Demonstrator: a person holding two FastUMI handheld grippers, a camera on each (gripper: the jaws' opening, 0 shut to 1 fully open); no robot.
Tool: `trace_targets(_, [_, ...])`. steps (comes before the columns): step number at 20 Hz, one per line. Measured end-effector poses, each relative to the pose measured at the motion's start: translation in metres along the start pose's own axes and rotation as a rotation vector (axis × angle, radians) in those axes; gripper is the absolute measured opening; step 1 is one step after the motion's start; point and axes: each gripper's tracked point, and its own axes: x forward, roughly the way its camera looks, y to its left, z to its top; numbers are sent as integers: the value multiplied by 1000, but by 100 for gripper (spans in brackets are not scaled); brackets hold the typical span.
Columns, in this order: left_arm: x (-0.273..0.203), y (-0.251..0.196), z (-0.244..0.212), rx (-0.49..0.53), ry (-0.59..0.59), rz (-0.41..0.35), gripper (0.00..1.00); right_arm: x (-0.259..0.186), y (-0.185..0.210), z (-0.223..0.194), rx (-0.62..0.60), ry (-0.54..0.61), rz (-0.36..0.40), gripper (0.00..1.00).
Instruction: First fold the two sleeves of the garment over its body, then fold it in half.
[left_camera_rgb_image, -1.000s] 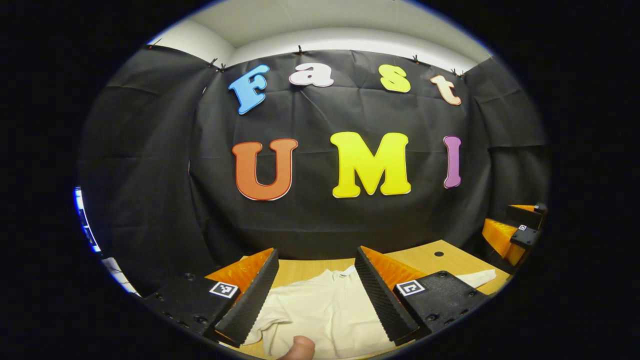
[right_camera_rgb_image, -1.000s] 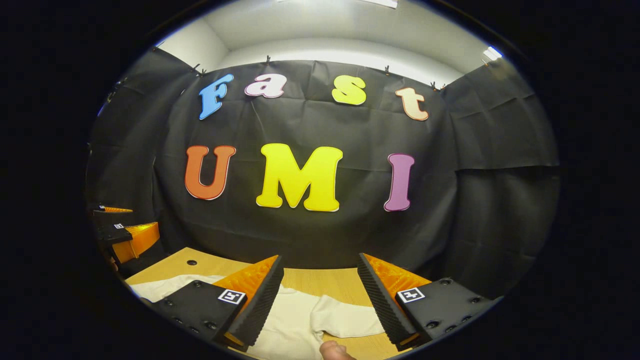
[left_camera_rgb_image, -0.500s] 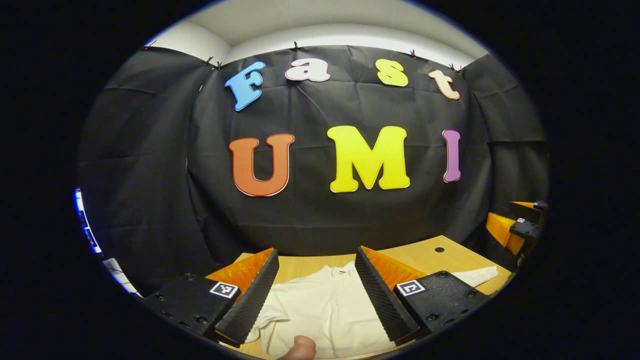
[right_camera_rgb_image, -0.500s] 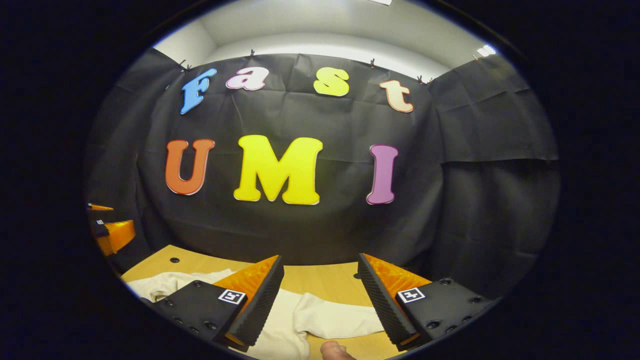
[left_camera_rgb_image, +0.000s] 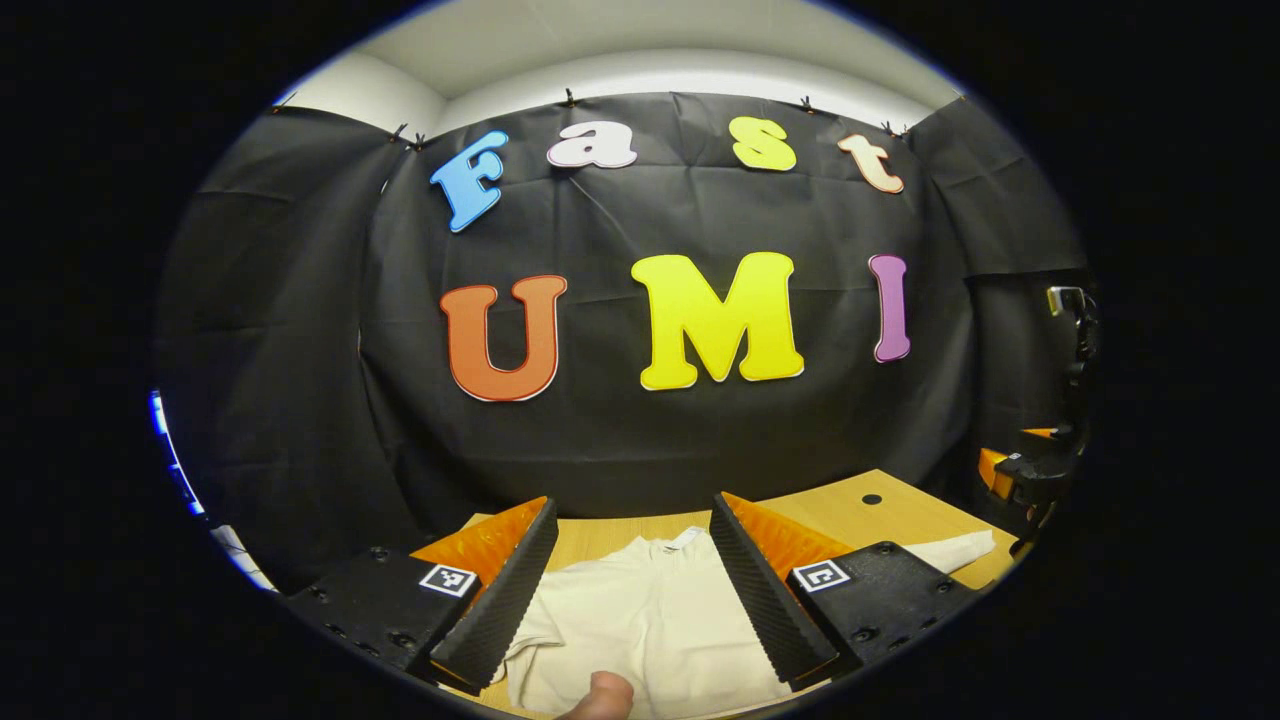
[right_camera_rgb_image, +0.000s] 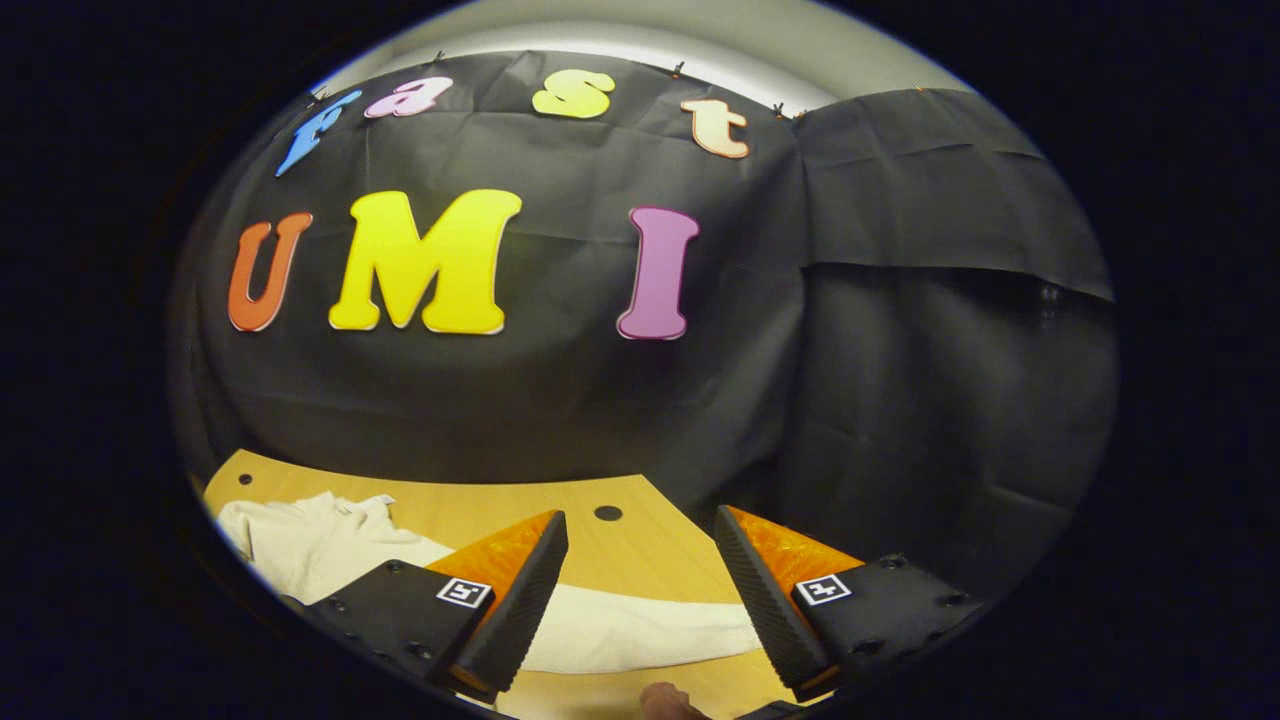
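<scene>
A cream garment (left_camera_rgb_image: 640, 620) lies flat on the wooden table (left_camera_rgb_image: 850, 515), collar toward the back wall. My left gripper (left_camera_rgb_image: 632, 585) hovers open above its body, nothing between the fingers. One sleeve (left_camera_rgb_image: 955, 550) stretches out to the right past my left gripper's finger. In the right gripper view that sleeve (right_camera_rgb_image: 640, 630) lies across the table between the fingers of my right gripper (right_camera_rgb_image: 640, 590), which is open and above it. The garment's body (right_camera_rgb_image: 310, 540) shows at the left there. The right gripper (left_camera_rgb_image: 1030, 470) also appears at the far right edge of the left gripper view.
The wooden table (right_camera_rgb_image: 560, 525) has small round holes (right_camera_rgb_image: 607, 513) and ends close to the black cloth wall behind. A fingertip (left_camera_rgb_image: 600, 695) of the person shows at the bottom of the left gripper view. Bare wood lies right of the sleeve.
My right gripper has swung to the right, so the sleeve now lies between its fingers and the garment's body has slid left. The left gripper has shifted only slightly.
</scene>
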Motion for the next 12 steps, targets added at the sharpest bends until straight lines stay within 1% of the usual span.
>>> trace_targets(3, [-2,1,-3,11,11,34,98,32,-28,-38,-8,69,-49,94])
trace_targets(5, [-4,-2,-7,3,29,43,99,49,-45,-70,-7,127,-74,94])
trace_targets(8, [-10,-11,-9,10,49,52,99,72,-68,-128,47,273,-97,94])
trace_targets(9, [-10,-13,-8,14,53,58,99,78,-80,-145,51,310,-115,94])
trace_targets(10, [-12,-12,-8,14,63,69,98,87,-91,-158,58,336,-135,95])
trace_targets(11, [-14,-13,-7,8,64,75,98,95,-99,-168,65,354,-149,93])
trace_targets(12, [-16,-16,-5,4,65,79,99,102,-107,-179,67,381,-167,94])
